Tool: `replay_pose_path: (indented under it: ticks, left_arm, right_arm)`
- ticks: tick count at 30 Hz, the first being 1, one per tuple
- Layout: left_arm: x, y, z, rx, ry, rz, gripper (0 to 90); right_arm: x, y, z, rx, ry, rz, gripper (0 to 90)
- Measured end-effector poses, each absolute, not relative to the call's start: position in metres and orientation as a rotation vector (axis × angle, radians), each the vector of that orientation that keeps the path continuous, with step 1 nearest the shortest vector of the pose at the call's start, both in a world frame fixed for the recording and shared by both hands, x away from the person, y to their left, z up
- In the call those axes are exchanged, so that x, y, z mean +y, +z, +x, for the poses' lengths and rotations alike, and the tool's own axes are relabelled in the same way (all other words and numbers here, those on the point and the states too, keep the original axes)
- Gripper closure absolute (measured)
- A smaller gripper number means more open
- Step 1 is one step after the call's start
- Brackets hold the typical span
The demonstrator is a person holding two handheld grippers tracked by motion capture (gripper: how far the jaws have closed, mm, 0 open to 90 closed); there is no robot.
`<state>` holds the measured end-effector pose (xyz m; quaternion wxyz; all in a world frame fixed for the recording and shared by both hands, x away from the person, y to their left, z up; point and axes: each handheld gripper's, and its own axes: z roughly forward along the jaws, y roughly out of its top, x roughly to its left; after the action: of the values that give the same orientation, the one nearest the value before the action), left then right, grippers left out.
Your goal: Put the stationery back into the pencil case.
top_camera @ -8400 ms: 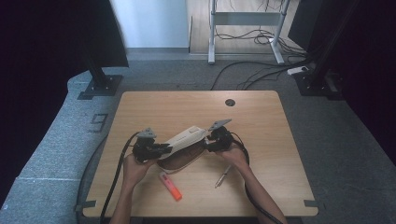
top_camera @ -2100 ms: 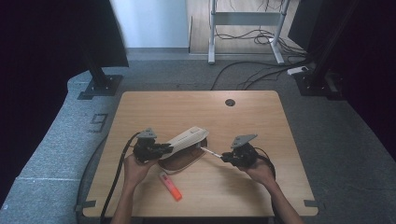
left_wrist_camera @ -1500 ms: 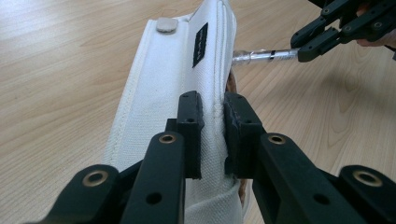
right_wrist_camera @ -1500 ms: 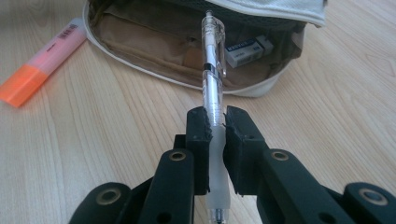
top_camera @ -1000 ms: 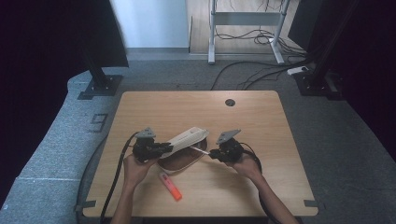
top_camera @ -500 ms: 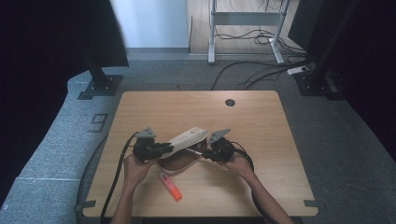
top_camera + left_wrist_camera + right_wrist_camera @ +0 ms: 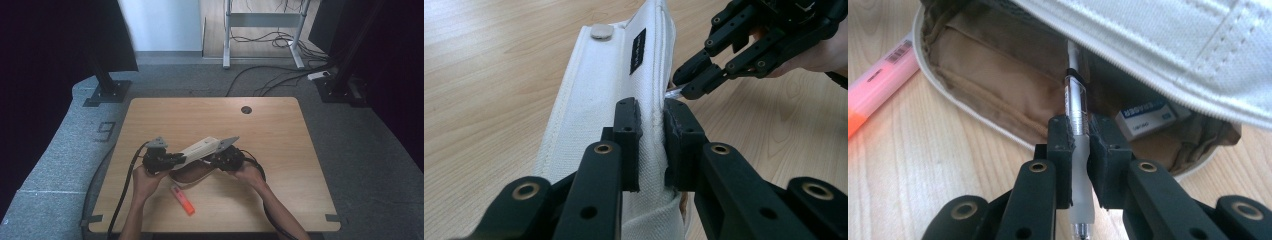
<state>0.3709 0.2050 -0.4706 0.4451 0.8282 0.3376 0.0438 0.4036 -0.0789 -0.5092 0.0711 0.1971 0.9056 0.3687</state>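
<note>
A white fabric pencil case [image 7: 199, 148] with a brown lining [image 7: 998, 80] lies open at the table's front middle. My left gripper [image 7: 651, 117] is shut on the edge of its raised white lid [image 7: 604, 90] and holds it up. My right gripper [image 7: 1079, 131] is shut on a clear pen [image 7: 1075, 107], whose far end reaches under the lid into the case. In the high view the left gripper [image 7: 172, 159] is at the case's left end and the right gripper [image 7: 216, 161] at its right side. A boxed eraser [image 7: 1145, 116] lies inside the case.
An orange-pink highlighter [image 7: 182, 199] lies on the wooden table [image 7: 270, 130] in front of the case, seen also as a highlighter [image 7: 878, 80] beside the case's rim. A round cable hole [image 7: 246, 109] is at the back. Cables trail from both grippers toward the front edge.
My right gripper has moved left with the pen, from beside the case up to its open side, so the pen's end is now under the lid. The left gripper has stayed put.
</note>
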Motion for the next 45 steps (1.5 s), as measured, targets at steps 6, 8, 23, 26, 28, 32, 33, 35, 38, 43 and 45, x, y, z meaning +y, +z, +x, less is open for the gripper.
replay_pose_path:
  ticks: [6, 8, 23, 26, 28, 32, 33, 35, 38, 43, 45]
  left_arm:
    - [0.205, -0.471, 0.371, 0.838, 0.108, 2.051, 77.5]
    - [0.204, -0.471, 0.371, 0.837, 0.106, 2.052, 77.5]
    - [0.203, -0.472, 0.371, 0.840, 0.114, 2.060, 77.4]
    - [0.204, -0.472, 0.371, 0.839, 0.110, 2.061, 77.4]
    - [0.204, -0.472, 0.371, 0.838, 0.110, 2.062, 77.4]
    - [0.203, -0.472, 0.371, 0.836, 0.110, 2.066, 77.3]
    - [0.203, -0.472, 0.371, 0.835, 0.109, 2.068, 77.3]
    - [0.204, -0.472, 0.371, 0.835, 0.108, 2.069, 77.3]
    - [0.204, -0.473, 0.371, 0.834, 0.107, 2.070, 77.2]
    - [0.204, -0.473, 0.371, 0.834, 0.105, 2.074, 77.2]
    - [0.204, -0.473, 0.371, 0.835, 0.106, 2.074, 77.2]
  right_arm:
    - [-0.070, -0.509, 0.407, 2.708, 1.095, 0.575, 78.7]
    - [-0.067, -0.509, 0.408, 2.704, 1.092, 0.573, 78.7]
    - [-0.055, -0.519, 0.413, 2.696, 1.076, 0.561, 76.7]
    - [-0.056, -0.518, 0.414, 2.686, 1.077, 0.578, 68.8]
    - [-0.059, -0.516, 0.413, 2.684, 1.074, 0.583, 66.3]
    - [-0.066, -0.514, 0.412, 2.671, 1.058, 0.588, 63.9]
    - [-0.070, -0.513, 0.411, 2.664, 1.056, 0.593, 63.8]
    - [-0.076, -0.512, 0.411, 2.656, 1.051, 0.607, 63.7]
    - [-0.086, -0.513, 0.411, 2.651, 1.040, 0.627, 63.9]
    - [-0.097, -0.515, 0.410, 2.654, 1.030, 0.660, 66.1]
    - [-0.101, -0.519, 0.410, 2.672, 1.027, 0.672, 69.4]
